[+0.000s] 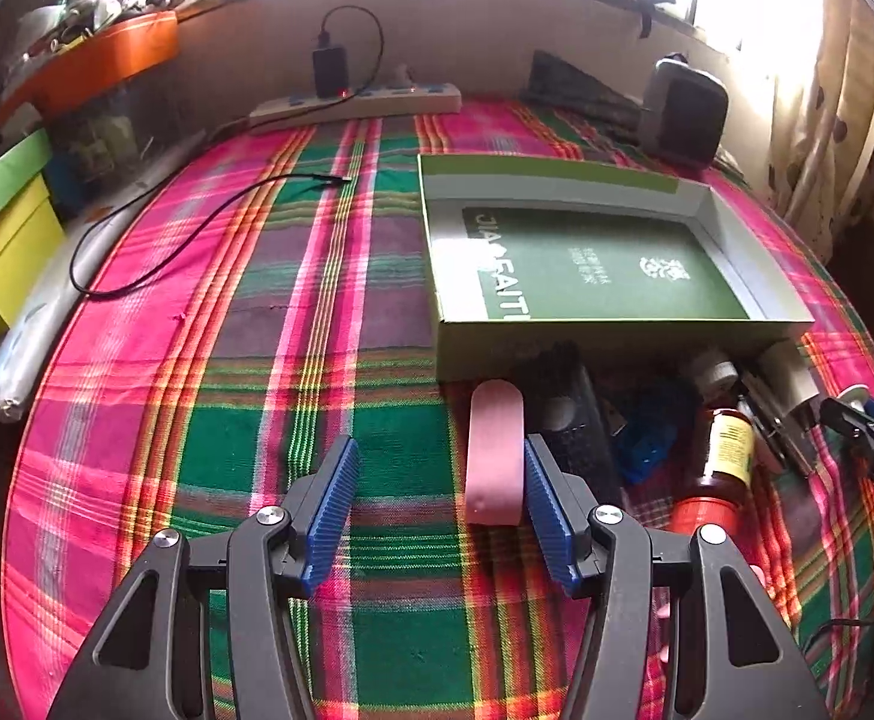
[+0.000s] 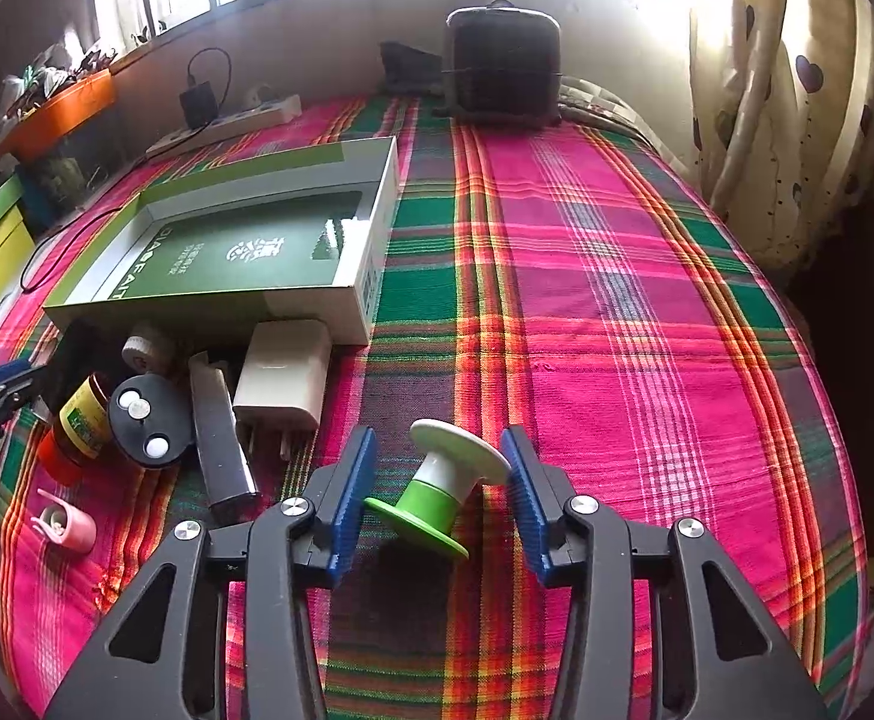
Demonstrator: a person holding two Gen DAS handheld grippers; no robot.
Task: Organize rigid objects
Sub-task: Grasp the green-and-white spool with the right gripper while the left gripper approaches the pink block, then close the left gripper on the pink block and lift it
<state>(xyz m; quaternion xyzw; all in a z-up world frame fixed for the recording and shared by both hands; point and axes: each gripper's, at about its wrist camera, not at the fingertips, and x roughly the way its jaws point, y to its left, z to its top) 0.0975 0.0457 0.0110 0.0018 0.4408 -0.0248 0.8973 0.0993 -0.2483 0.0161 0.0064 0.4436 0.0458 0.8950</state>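
A shallow green and grey box (image 1: 592, 264) lies open on the plaid cloth; it also shows in the right wrist view (image 2: 245, 252). In front of it lie a pink case (image 1: 495, 450), a black remote (image 1: 574, 420), an amber bottle with a red cap (image 1: 721, 462), a white charger (image 2: 284, 378), a black round disc (image 2: 149, 420) and a dark flat bar (image 2: 221, 438). My left gripper (image 1: 437, 510) is open, its right finger beside the pink case. My right gripper (image 2: 434, 498) is open around a green and white spool (image 2: 442, 486) lying tilted between the fingers.
A power strip (image 1: 359, 99) with a black adapter sits at the far edge. A black cable (image 1: 197, 240) trails across the cloth. A dark grey speaker-like box (image 2: 502, 69) stands at the back. Yellow and green boxes (image 1: 5, 240) are at the left. Curtains hang at the right.
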